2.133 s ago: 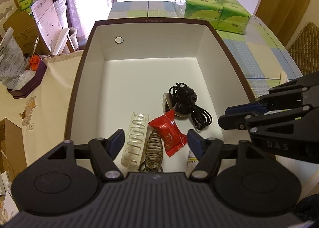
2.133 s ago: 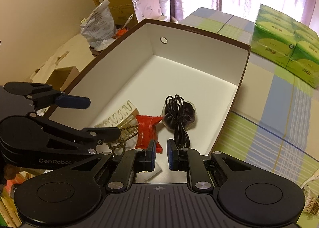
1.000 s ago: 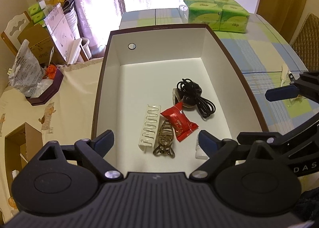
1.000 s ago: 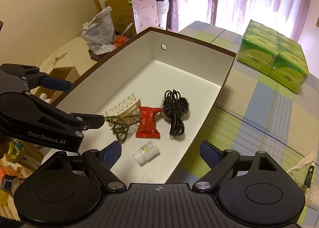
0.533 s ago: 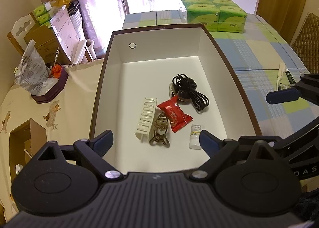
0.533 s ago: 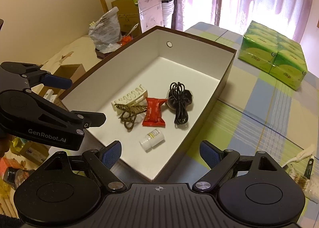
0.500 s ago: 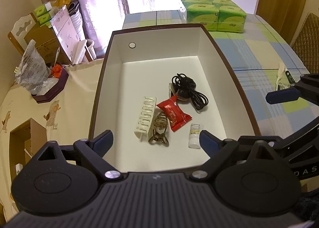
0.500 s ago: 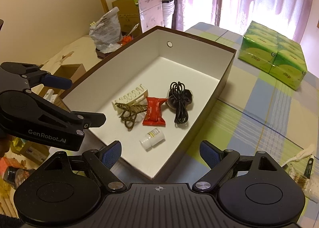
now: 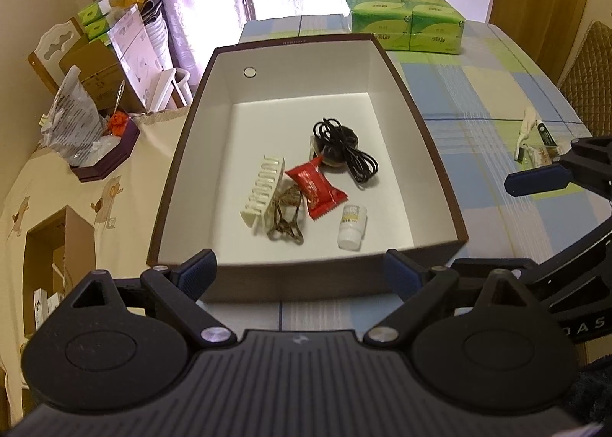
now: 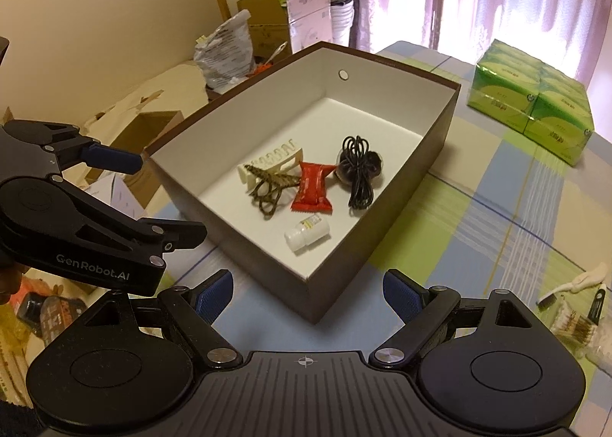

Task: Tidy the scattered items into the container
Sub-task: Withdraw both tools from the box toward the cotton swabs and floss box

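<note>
Gleaming red wrapper (image 9: 316,186) beside ribbed cream clip (image 9: 263,194)

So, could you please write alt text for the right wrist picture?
An open brown box on a checked tablecloth holds a small white bottle, red packet, black cable and two hair clips. The open right tongs frame its near corner.

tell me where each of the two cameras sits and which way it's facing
Left wrist: sits on the left gripper, looks down and forward over the near wall of the box; its own open fingers show, with the right gripper at the right edge.
Right wrist: sits on the right gripper, faces the box's near corner; its own open fingers show, with the left gripper at left.
Shared: box, bottle, red packet, cable, tissue packs.
</note>
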